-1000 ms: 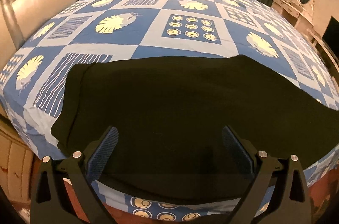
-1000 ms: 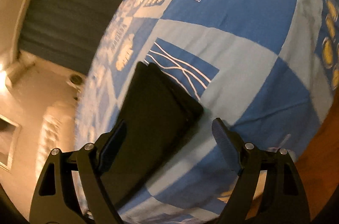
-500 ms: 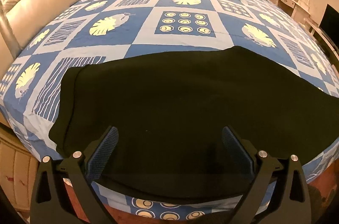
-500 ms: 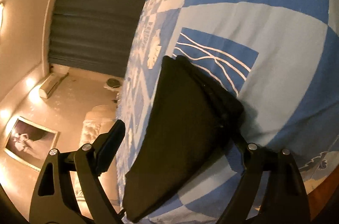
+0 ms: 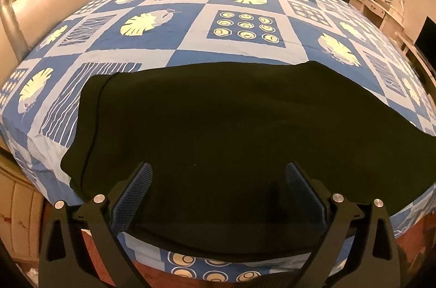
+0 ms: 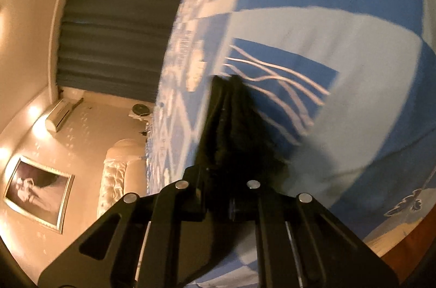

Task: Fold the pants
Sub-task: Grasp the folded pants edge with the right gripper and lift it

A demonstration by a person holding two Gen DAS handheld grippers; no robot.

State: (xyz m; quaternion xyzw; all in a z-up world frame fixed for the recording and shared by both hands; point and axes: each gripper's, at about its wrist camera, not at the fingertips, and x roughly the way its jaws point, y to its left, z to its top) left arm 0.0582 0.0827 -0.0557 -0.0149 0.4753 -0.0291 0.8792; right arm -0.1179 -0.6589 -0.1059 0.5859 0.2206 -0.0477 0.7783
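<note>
- Across the near edge of the blue patchwork-print bedsheet (image 5: 190, 15) lie the black, soft-knit pants (image 5: 218, 124), spread flat, one end hanging slightly over the mattress side.
- My right gripper (image 6: 218, 173) has just snapped together and now pinches a bunched end of the pants, several layers thick.
- My left gripper (image 5: 218, 192) hovers over the cloth with its jaws spread, holding nothing.
- I judge the fabric light, limp and not slippery; it will sag and drag, so I should grip all layers at a hem corner.
</note>
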